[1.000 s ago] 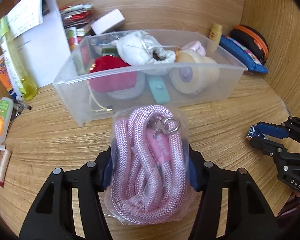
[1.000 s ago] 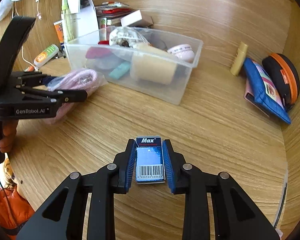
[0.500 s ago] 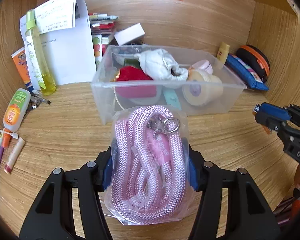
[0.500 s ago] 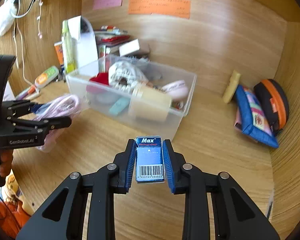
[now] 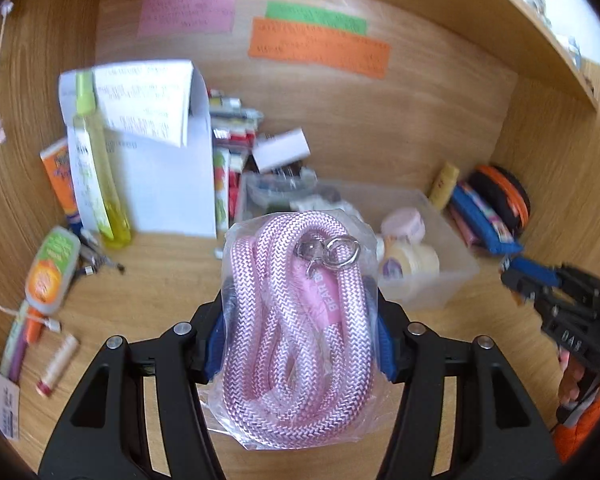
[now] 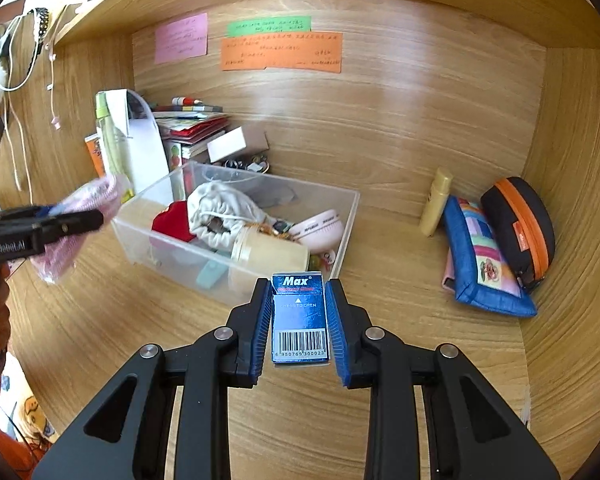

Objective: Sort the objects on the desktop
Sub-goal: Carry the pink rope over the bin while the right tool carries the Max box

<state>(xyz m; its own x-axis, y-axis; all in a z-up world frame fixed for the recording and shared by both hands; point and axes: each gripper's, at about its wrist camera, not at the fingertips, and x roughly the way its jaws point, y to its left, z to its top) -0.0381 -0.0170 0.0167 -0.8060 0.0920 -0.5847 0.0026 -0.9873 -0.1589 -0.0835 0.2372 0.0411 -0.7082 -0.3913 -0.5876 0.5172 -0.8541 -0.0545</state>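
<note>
A coiled pink rope in a clear plastic bag (image 5: 300,320) fills the lower middle of the left wrist view, with my left gripper (image 5: 300,340) shut on its sides, held above the desk. The same pink rope bag (image 6: 80,224) shows at the left of the right wrist view. My right gripper (image 6: 299,320) is shut on a small blue "Max" box (image 6: 299,316) with a barcode, lifted over the desk. Behind both stands a clear plastic bin (image 6: 348,216) holding a white cloth bundle, a red item, a beige tape roll and a pink round case. The right gripper (image 5: 516,276) shows at the right edge of the left view.
A yellow-green bottle (image 5: 96,176), white paper (image 5: 160,168) and a stack of booklets (image 6: 188,120) stand back left. An orange tube (image 5: 50,272) and lip balm (image 5: 58,364) lie left. A blue pouch (image 6: 484,264), black-orange case (image 6: 520,220) and beige tube (image 6: 436,200) sit right.
Both grippers have risen with their loads; the bin now looks lower and farther away, and the back wall's coloured notes have come into view.
</note>
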